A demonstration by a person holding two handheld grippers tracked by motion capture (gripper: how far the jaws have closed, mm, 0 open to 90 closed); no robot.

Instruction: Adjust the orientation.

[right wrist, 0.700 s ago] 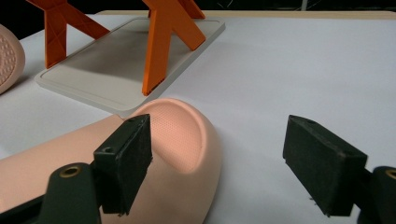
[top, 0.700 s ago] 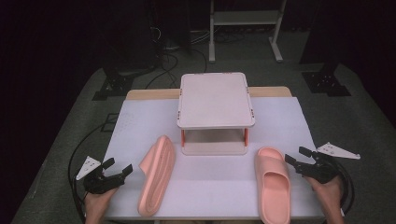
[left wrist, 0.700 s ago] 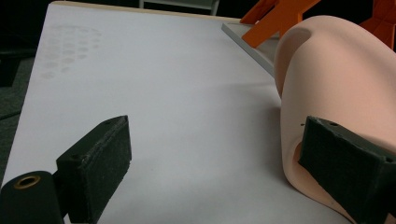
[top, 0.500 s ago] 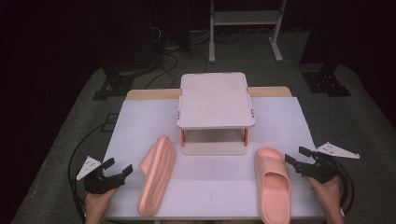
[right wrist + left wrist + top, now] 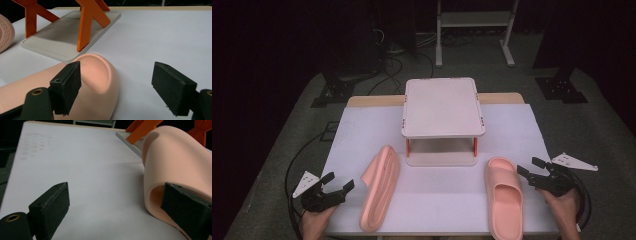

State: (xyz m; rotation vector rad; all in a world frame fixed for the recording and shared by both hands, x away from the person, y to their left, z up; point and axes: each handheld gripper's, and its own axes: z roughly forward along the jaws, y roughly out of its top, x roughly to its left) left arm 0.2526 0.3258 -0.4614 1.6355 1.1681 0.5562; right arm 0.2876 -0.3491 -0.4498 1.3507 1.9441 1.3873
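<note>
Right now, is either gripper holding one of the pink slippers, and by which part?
Neither. The left gripper is open beside the slipper on its side; the right gripper is open beside the upright slipper.

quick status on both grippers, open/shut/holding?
Left gripper: open, holding nothing; the slipper on its side lies just beside it.
Right gripper: open, holding nothing; the upright slipper lies next to it.
</note>
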